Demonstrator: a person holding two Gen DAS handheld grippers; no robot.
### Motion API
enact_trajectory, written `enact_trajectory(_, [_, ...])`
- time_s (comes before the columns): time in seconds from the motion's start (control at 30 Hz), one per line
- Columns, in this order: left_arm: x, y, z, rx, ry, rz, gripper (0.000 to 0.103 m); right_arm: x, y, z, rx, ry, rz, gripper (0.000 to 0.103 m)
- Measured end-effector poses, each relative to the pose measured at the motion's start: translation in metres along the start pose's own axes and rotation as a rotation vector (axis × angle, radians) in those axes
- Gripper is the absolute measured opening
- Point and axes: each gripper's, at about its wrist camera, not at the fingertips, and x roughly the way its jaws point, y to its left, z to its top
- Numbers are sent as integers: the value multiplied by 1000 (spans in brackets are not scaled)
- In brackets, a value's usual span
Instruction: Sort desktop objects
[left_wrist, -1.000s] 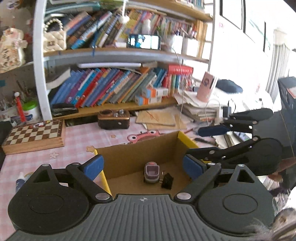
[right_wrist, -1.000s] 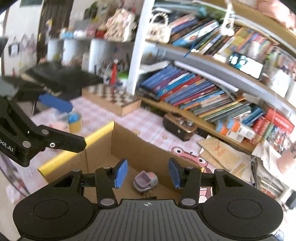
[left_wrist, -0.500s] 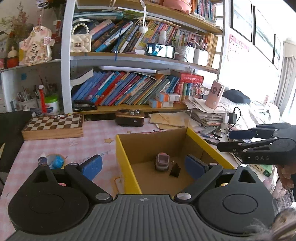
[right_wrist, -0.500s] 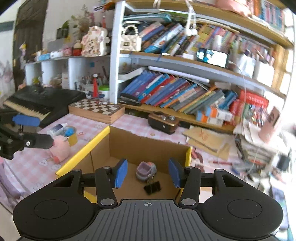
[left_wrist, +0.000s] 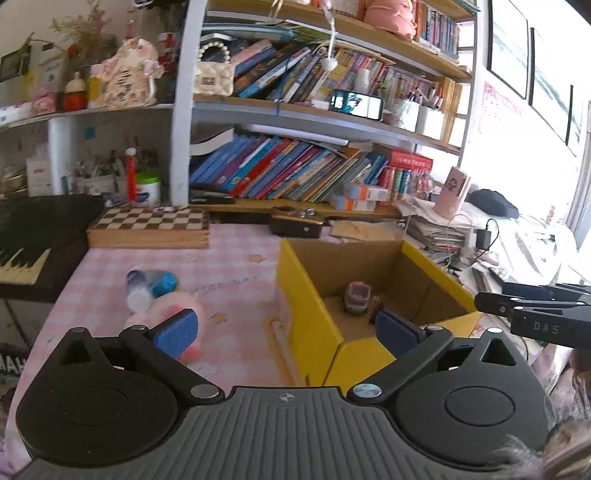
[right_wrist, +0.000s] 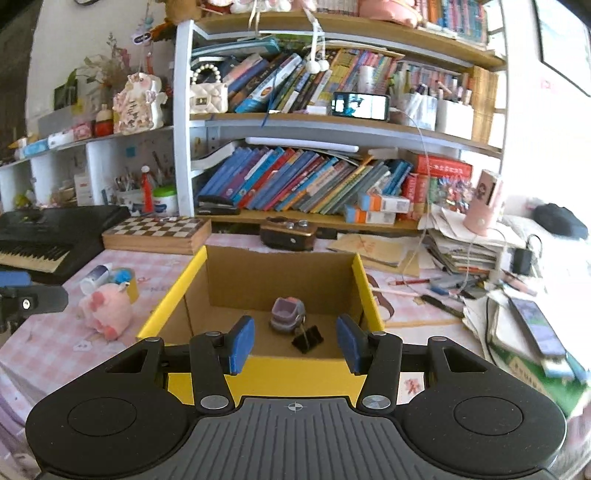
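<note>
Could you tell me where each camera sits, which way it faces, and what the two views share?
Left wrist: rides on the left gripper, open, looking forward over the pink tablecloth; the pink plush toy lies by its left finger, and the right gripper pokes in at the right edge.
Right wrist: rides on the right gripper, open, facing straight into the cardboard box; a left gripper finger shows at the far left.
Shared: the box, the small purple-grey toy inside, the plush, the chessboard and the bookshelf.

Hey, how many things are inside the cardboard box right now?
2: a small purple-grey gadget near the back of the cardboard box, and a black binder clip just in front of it. The near wall may hide more.
</note>
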Motion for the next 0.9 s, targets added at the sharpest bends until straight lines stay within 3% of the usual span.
enact_trajectory(0.33, [-22,24,-26,50,-6,64,103,-7,43,-31,45,47,-96,50])
enact_trajectory(0.9, [-42,65,-47,37,69,86,103,-14,97,-53,136,151,-70,62])
